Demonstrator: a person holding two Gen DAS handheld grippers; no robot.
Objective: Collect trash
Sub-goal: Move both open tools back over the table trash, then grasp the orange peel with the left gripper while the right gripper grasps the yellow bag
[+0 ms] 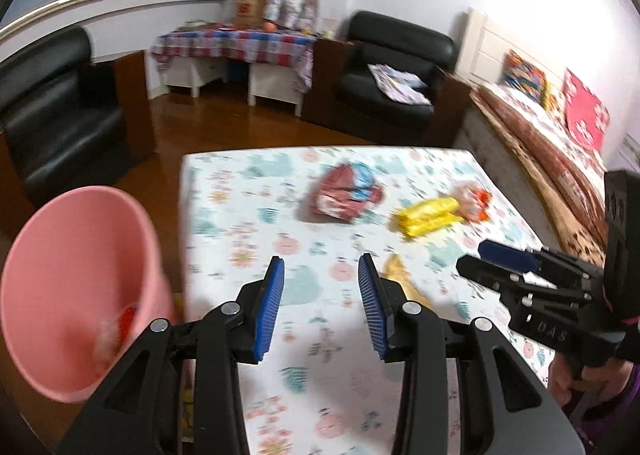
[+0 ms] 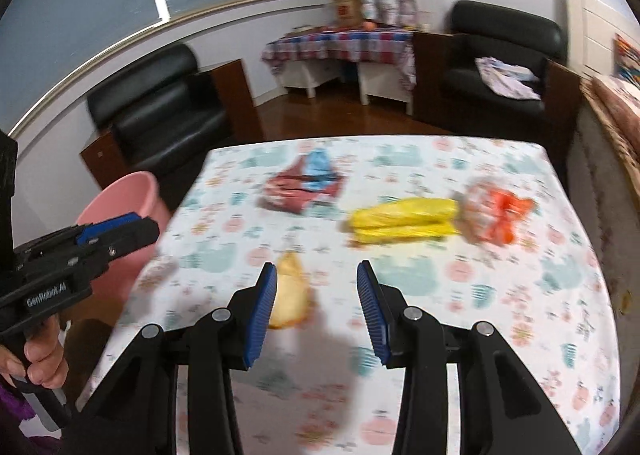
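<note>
My left claw [image 1: 321, 305] and right claw [image 2: 316, 309] both hang spread and empty over the floral surface [image 2: 520, 295], a pale yellow scrap [image 2: 291, 291] just ahead, then a yellow wrapper [image 2: 402, 221], orange bag [image 2: 496, 213] and red-blue packet [image 2: 306, 185], pink bin [image 1: 76, 287] at its left edge.

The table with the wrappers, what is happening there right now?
A person holds a gripper in each hand over the table, collecting trash. The left gripper and the right gripper are both open and empty. A red-blue wrapper, a yellow wrapper, an orange wrapper and a pale yellow scrap lie on the table. The pink bin beside it already holds some trash.
</note>
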